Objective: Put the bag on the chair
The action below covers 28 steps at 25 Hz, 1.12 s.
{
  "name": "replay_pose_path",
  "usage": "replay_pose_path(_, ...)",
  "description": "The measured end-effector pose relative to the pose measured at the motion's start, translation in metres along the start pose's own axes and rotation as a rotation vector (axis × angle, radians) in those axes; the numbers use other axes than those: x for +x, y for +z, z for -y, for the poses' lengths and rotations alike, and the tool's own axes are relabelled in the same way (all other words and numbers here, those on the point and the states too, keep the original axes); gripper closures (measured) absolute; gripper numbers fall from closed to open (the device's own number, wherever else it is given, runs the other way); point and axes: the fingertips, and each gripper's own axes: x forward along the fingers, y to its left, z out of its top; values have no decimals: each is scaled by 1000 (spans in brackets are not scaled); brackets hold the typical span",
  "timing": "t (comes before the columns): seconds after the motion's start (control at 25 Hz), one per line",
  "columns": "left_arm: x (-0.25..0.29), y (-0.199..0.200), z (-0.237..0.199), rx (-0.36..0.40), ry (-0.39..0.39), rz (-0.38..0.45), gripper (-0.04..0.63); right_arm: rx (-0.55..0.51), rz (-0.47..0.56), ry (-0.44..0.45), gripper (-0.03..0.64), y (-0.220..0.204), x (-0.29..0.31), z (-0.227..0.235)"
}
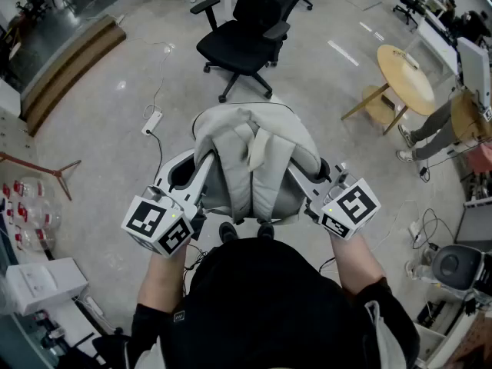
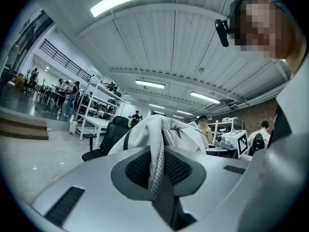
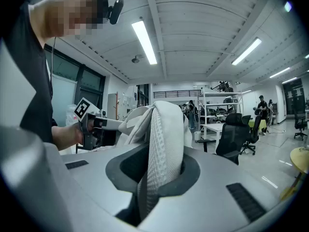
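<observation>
- Bag (image 1: 254, 160) is hanging at frame centre in the head view, slung between the two grippers, off the floor (image 1: 100, 129) and well apart from the chair (image 1: 246, 33) at top centre.
- Left hand-held gripper (image 2: 157, 173) is pinching a narrow woven strap (image 2: 155, 153). Jaws are nearly together, with the strap filling the gap.
- Right hand-held gripper (image 3: 154, 178) is clamping the padded mesh shoulder strap (image 3: 161, 134). Jaws are sitting slightly apart, kept that way by the strap's thickness.
- Handling, my read: it's a soft fabric pack, drooping and folding over itself, so it's behaving limp rather than stiff.
- Weight is looking light to moderate, but contents aren't visible, so that's a guess.
- It isn't looking fragile or slippery, and the mesh is giving the pads decent bite.
- Straps are working fine as carry points, but the body is hanging free, so I'm expecting sway.
- For set-down I'm favouring base onto the seat first, with the back resting against the backrest, otherwise it's likely slumping off.
- The chair is on casters, so a bump is risking it rolling away.
</observation>
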Motion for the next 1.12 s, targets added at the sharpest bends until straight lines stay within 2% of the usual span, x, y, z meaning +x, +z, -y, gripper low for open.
replay_pose_path(0.44,-17,-7,-33,-12,-17,-4,536,7,-30,-18,555,-7,31,-16)
replay_pose_path(0.72,-34,-5,-59,-14,-8,-15,535,47,-38,-8,555,-9,60,-31)
replay_pose_path(1.12,-9,-13,-99,-38,69,-45,535,90,-65,72,555,-24,103,3)
